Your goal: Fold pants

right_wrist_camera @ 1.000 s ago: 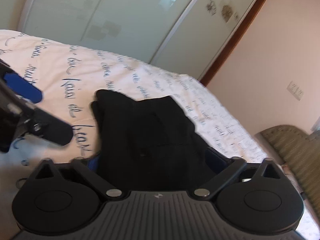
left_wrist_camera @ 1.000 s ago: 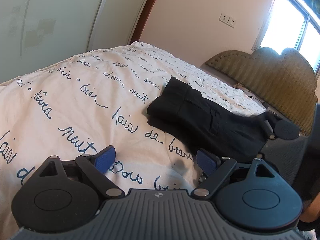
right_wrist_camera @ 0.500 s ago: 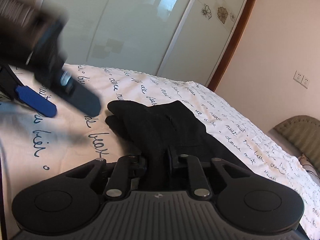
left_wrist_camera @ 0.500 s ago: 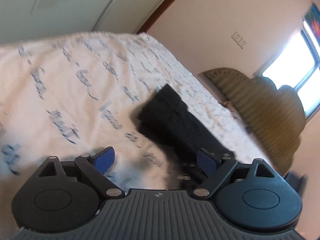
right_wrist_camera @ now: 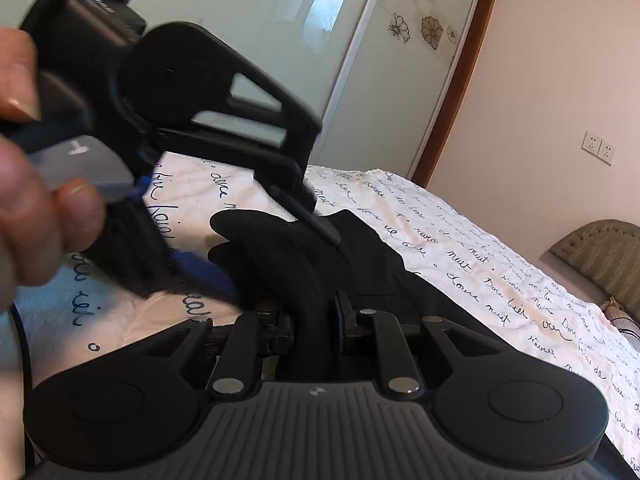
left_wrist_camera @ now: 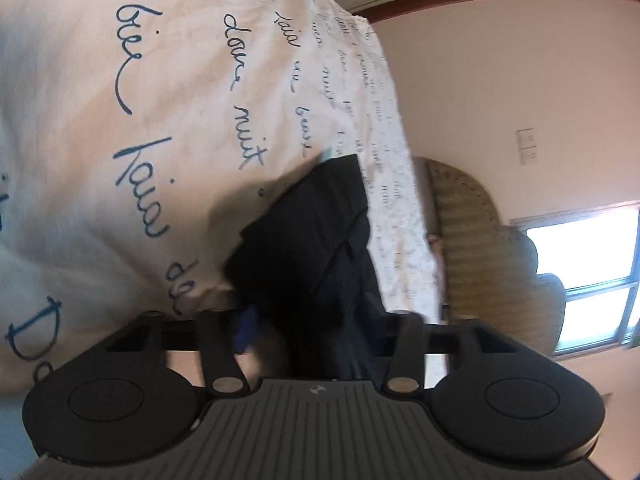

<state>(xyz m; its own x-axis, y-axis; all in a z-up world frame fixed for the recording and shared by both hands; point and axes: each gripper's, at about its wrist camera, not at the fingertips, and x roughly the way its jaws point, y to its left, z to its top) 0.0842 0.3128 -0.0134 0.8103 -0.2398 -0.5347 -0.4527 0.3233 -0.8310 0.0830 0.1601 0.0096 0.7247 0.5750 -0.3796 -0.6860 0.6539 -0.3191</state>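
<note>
The black pants (right_wrist_camera: pixel 304 256) lie folded on a white bedspread (right_wrist_camera: pixel 460 248) with blue handwriting print. My right gripper (right_wrist_camera: pixel 316 320) is shut on the near edge of the pants. My left gripper (left_wrist_camera: pixel 304 320) is rolled sideways, its jaws open around the end of the pants (left_wrist_camera: pixel 320 248). It also shows in the right wrist view (right_wrist_camera: pixel 280 248), one finger above the cloth and one blue pad (right_wrist_camera: pixel 208 276) below, held by a hand.
A woven tan headboard (left_wrist_camera: pixel 468 224) stands beyond the bed, with a bright window (left_wrist_camera: pixel 588 272) to the right. Glass wardrobe doors (right_wrist_camera: pixel 304 52) stand behind the bed. A wall socket (right_wrist_camera: pixel 598 152) sits on the pink wall.
My right gripper closed on the pants' near edge. My left gripper rolled sideways and moved in until its open jaws straddle the end of the pants.
</note>
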